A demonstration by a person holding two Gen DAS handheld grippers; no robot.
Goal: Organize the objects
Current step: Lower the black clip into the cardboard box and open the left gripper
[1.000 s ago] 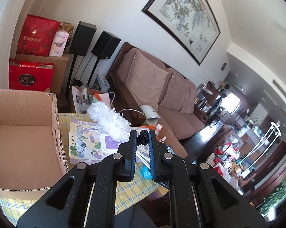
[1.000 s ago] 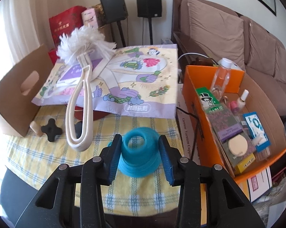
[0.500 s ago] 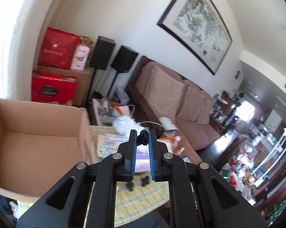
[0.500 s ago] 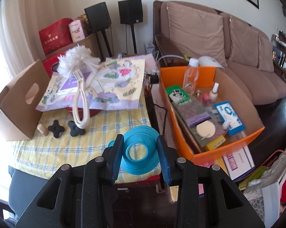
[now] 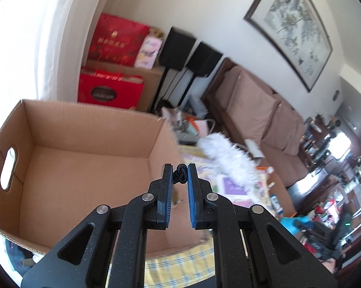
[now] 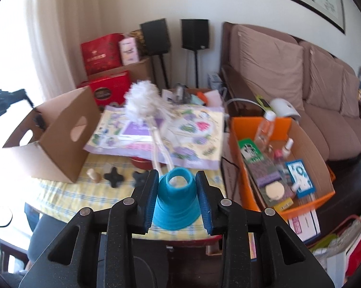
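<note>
The left gripper (image 5: 180, 177) pinches a light, limp black knotted cord (image 5: 180, 175) above the open cardboard box (image 5: 84, 153). The right gripper (image 6: 177, 187), jaws closing, squeezes a soft blue collapsible funnel (image 6: 177, 201) at its neck, beside that box.

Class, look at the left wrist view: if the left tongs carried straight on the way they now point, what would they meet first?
Most likely the brown cardboard box: the left tongs, shut on a small black knotted cord, point down over its open top near the right-hand wall. Depth is unclear, so wall or floor is uncertain.

Cardboard box (image 5: 84, 168) interior lies open from above; its walls enclose 4 sides.
</note>
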